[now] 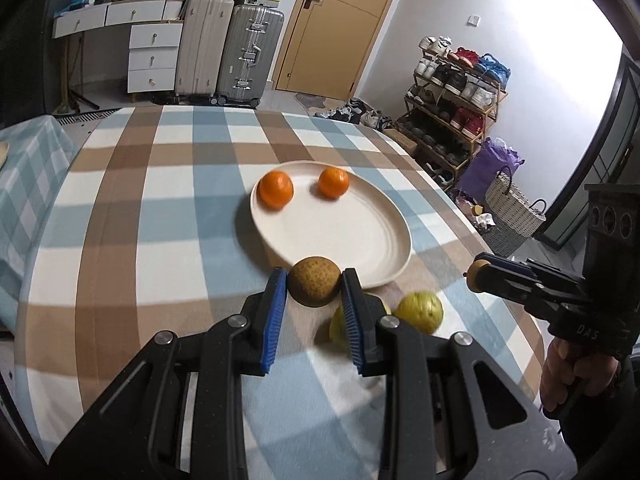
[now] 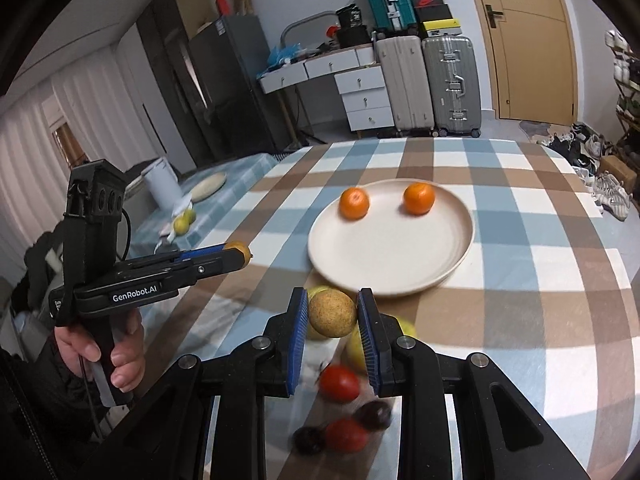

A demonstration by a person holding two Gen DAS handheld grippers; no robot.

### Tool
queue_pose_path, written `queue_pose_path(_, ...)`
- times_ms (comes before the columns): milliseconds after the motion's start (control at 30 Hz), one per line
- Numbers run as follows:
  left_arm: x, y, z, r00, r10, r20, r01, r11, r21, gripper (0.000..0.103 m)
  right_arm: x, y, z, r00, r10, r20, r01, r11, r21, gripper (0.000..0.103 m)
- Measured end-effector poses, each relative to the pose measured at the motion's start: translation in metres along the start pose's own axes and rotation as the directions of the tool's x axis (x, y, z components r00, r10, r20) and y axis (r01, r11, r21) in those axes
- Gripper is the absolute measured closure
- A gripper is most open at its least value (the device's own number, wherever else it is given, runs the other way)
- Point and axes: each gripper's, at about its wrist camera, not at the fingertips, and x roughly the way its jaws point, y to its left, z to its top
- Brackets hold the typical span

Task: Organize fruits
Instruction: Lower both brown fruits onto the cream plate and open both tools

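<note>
A cream plate holds two oranges at its far side. In the left wrist view my left gripper is shut on a brown round fruit, held just above the plate's near rim. In the right wrist view my right gripper is shut on a second brown round fruit, also in front of the plate. Each gripper shows in the other's view, the right gripper at the right and the left gripper at the left, each with fruit at its tip.
Yellow-green fruits lie on the checked tablecloth under the grippers. Red tomatoes and dark plums lie nearer the front edge. A side table at the left carries a flat dish and more fruit.
</note>
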Motion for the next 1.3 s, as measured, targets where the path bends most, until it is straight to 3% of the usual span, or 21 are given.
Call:
queue_pose_path(200,0.024,-0.006,0.022,1.0,0.017,-0.02,-0.017,1.0,0.0,0.078,0.004,-0.013,0.025,1.0,0.003,0.024,-0.003,1.0,-0.004,0.077)
queue_pose_path(433,0.054,-0.002,0.044,0.999,0.019,-0.037,-0.02,1.0,-0.008,0.078,0.028,-0.02,0.078,0.998,0.005,0.058,-0.004,1.0,-0.02,0.077)
queue_pose_path(667,0.084,0.011,0.054,0.998,0.015,-0.063,-0.017,1.0,-0.024,0.078,0.075,-0.025,0.112,0.999,0.032,0.017,-0.031,0.999,-0.014,0.077)
queue_pose_path(1067,0.122,0.031,0.06,0.996,0.009,-0.088,-0.012,1.0,-0.028,0.078,0.156,-0.049,0.126,0.995,0.021,-0.093,-0.019,0.999,0.03,0.077)
queue_pose_path(1300,0.136,0.035,0.06,0.995,0.002,-0.102,-0.003,1.0,-0.006,0.078,0.194,-0.061,0.127,0.987,-0.044,-0.154,0.05,0.998,0.04,0.077)
